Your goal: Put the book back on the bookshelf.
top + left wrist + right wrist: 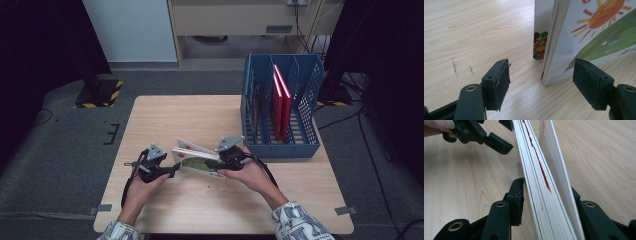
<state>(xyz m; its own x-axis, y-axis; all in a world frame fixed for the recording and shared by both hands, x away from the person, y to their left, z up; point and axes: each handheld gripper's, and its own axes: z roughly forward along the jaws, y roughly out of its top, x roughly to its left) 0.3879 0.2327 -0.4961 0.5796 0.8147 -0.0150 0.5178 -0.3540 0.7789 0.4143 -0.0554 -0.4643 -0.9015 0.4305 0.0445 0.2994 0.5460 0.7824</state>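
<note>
White-edged board pages mark the picture book, which lies near the front middle of the wooden table, well short of the blue file rack at the table's far right corner. Its cover shows an orange sun over a green hill, and it seems to be tipped up on one long edge rather than lying flat. One stiff leaf or cover stands a little away from the rest of the block.

At the book's end nearer the rack, the right gripper has its jaws around the page block: the left pad touches the pages, and the far jaw sits behind the loose leaf, so it looks like a pinch on the book. At the opposite end, the left gripper has its jaws spread to either side of the book's corner, pads clear of it, gripping nothing.

Judging by the two red books standing in the rack beside other books, this one is probably bound for a slot there. The lift, the carry to the rack and the upright insertion all appear still to be done.
</note>
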